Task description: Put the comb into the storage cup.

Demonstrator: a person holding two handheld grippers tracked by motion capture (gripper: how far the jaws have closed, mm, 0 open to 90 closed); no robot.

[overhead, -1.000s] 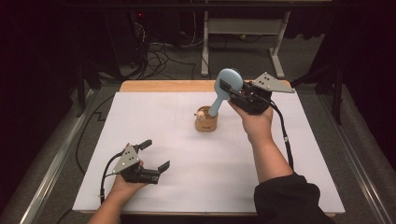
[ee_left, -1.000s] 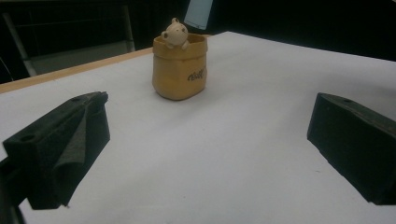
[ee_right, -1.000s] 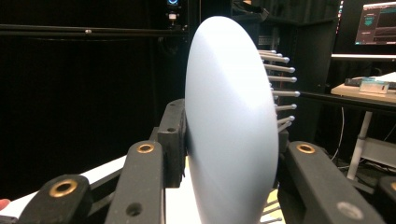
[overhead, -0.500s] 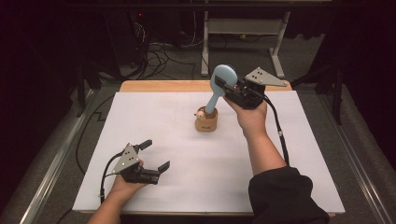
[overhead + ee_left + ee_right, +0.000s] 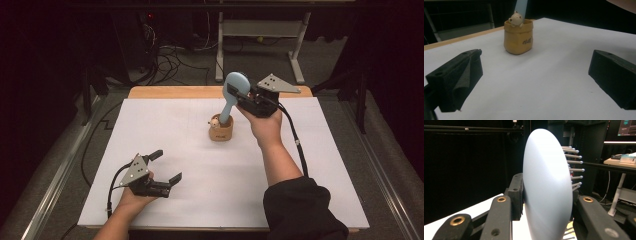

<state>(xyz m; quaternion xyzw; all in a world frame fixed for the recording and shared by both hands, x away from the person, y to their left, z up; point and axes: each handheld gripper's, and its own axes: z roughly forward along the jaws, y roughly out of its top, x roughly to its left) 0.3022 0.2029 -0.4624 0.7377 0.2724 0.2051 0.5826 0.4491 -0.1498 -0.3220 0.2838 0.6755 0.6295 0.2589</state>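
A light blue hairbrush [image 5: 227, 107] stands tilted with its handle end inside a small tan holder cup [image 5: 220, 132] at the middle back of the white table. My right gripper [image 5: 236, 93] is shut on the brush's oval head [image 5: 546, 187], whose bristles point right in the right gripper view. A small bear figure [image 5: 515, 18] sits on the cup's rim [image 5: 518, 37], with the blue handle [image 5: 521, 6] rising behind it. My left gripper [image 5: 167, 166] rests near the front left, open with nothing between its fingers [image 5: 461, 75].
The white sheet [image 5: 165, 125] covers most of a wooden table whose back edge [image 5: 170, 92] shows. Beyond it are cables on the floor [image 5: 175, 55] and a white desk frame [image 5: 260, 30]. A grey rail [image 5: 380, 165] runs along the table's right side.
My right gripper has shifted slightly left with the brush head, which brings the brush a bit more upright in the cup. The left gripper has not moved.
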